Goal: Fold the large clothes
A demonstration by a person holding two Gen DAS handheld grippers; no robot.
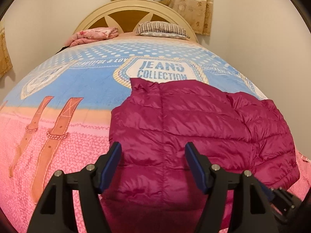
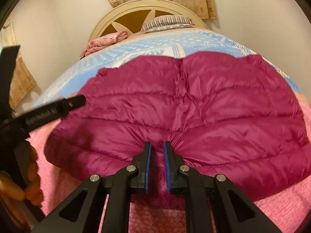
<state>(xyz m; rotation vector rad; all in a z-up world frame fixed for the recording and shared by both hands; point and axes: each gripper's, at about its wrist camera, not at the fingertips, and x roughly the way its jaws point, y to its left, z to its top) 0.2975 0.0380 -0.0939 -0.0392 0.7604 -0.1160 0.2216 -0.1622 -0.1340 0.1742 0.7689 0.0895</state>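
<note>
here, right tool (image 2: pixel 157 147) pinching jacket (image 2: pixel 194 101) hem

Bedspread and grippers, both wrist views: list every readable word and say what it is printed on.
"JEANS COLLECTION": white badge patch on the blue and pink printed bedspread.
"BEAUTIFUL & LOV", cut off by the badge: pale band on the same bedspread.
White lettering on the black left gripper's finger: too blurred to read.
Magenta quilted puffer jacket: no text visible.
</note>
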